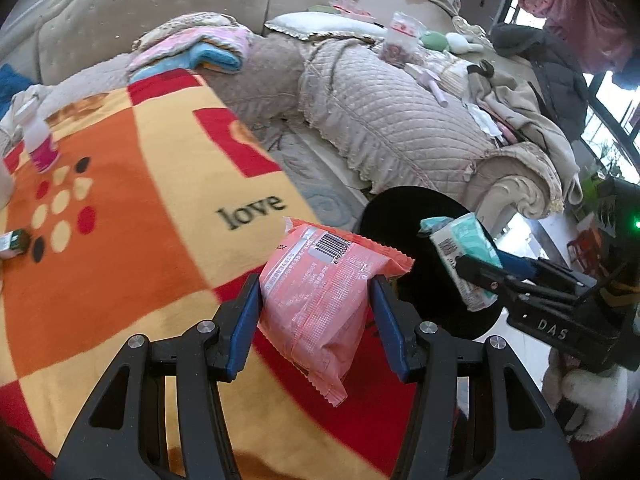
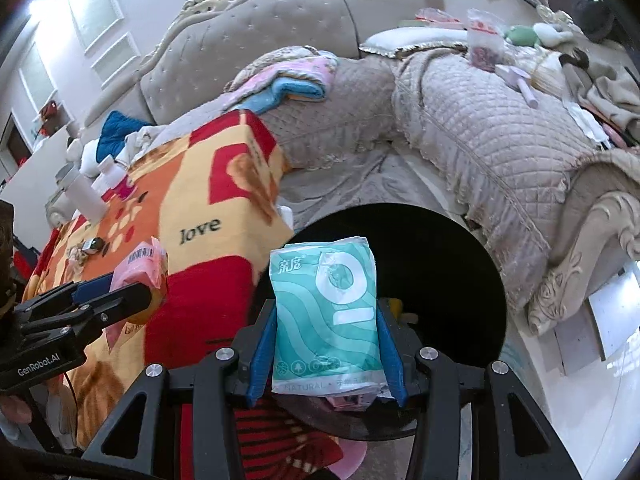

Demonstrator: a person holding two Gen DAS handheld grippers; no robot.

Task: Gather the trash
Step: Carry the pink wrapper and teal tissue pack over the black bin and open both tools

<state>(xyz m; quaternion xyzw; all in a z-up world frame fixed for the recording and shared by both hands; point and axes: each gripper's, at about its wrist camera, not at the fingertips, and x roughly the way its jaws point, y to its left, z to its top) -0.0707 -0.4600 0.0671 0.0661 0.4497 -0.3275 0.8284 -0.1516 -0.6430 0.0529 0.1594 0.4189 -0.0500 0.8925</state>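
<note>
We grip a crinkly pink snack packet (image 1: 320,312) left, a teal tissue pack (image 2: 326,320) right; released short of the round black bin (image 2: 452,264), either lands on the blanket's (image 1: 132,248) edge.

Two grippers: the left gripper (image 1: 316,312) and the right gripper (image 2: 326,344). One pink packet (image 1: 320,304), one green tissue pack (image 2: 326,316), one black bin (image 2: 440,264), two white bottles (image 2: 86,196).

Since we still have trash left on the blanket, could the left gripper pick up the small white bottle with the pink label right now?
Probably not: the left gripper is already shut on the pink snack packet, so its jaws are occupied. The white bottle with the pink label stands unobstructed on the orange blanket.
</note>
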